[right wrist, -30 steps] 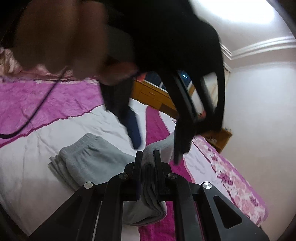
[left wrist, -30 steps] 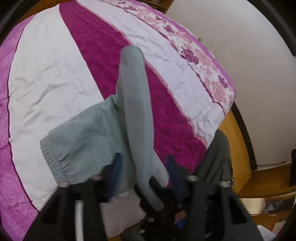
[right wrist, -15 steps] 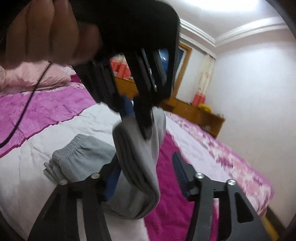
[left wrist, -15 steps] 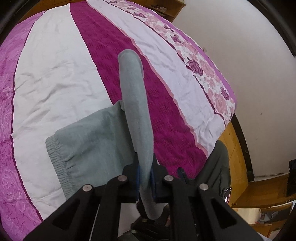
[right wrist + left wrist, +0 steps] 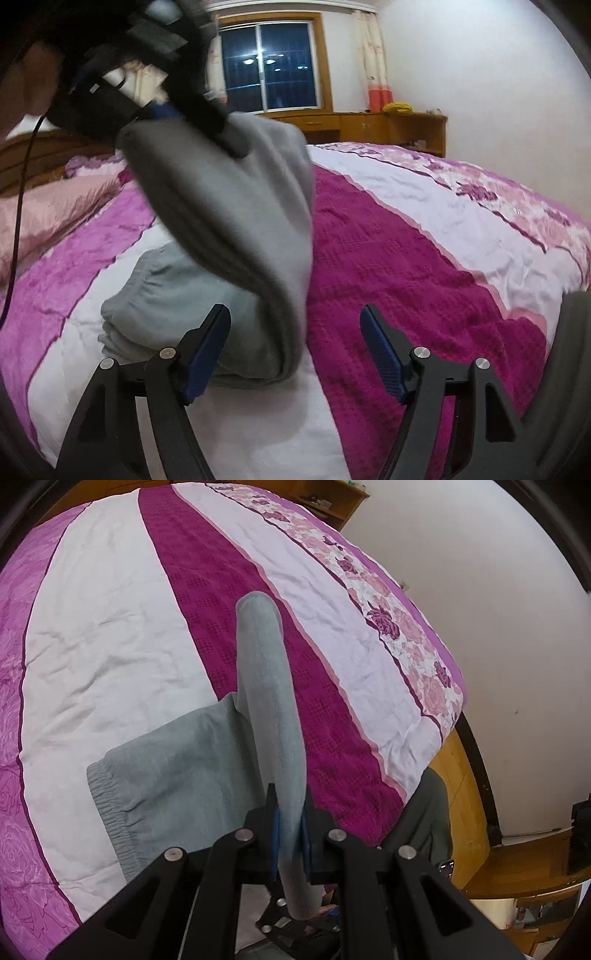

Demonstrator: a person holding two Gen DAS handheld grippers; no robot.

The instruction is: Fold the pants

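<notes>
- Pants (image 5: pixel 177 775), grey and soft, lie partly folded on the bed, with one fold lifted up in the air.
- Closest in the left wrist view, the left gripper (image 5: pixel 290 827) has its jaws pressed together on that lifted fold, pinching the grey cloth between its blue pads.
- From the pinch, the fold stands up like a tall thin strip and bends over at the top.
- The rest of the pants lies flat just behind, and the stretchy waistband (image 5: pixel 107 805) is on the left side, on a white stripe.
- In the right wrist view, the right gripper (image 5: pixel 295 347) has its jaws spread wide and still opening. The grey fold hangs down past them, but the pads (image 5: pixel 207 350) do not press on it.
- Higher up in that view, the left gripper shows as a black blur at the top of the raised cloth.
- The bedspread (image 5: pixel 406 258) under it all has dark pink, white and light purple stripes, with flowers along one edge.
- A pink pillow (image 5: pixel 48 210) lies at the far left.
- Farthest away are a wooden cabinet (image 5: pixel 369 127) and a dark window (image 5: pixel 269 66).
</notes>
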